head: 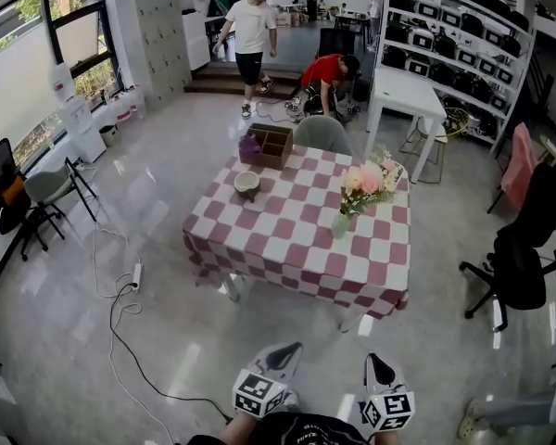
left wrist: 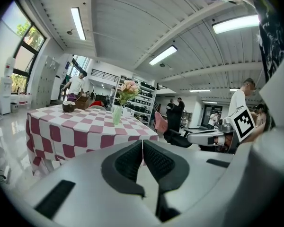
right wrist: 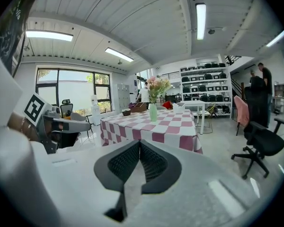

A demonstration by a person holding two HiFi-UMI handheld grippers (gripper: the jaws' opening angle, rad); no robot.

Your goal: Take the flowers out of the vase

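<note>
You were at the approach, I judged: left gripper (head: 290, 349) and right gripper (head: 378, 360), fingers pressed together and empty, well apart from the flowers (head: 369, 179) in the vase (head: 340, 224); next move needed nearing, fingers spread.

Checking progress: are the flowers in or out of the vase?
In: the flowers stand upright in the green vase on the checkered table.

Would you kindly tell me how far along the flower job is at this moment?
Done: nothing yet; the flowers stand in the vase on the checked table. In hand: nothing; the left gripper and right gripper are both shut and empty, well short of the table. Left: approach, grasp the flowers and lift them out.
</note>
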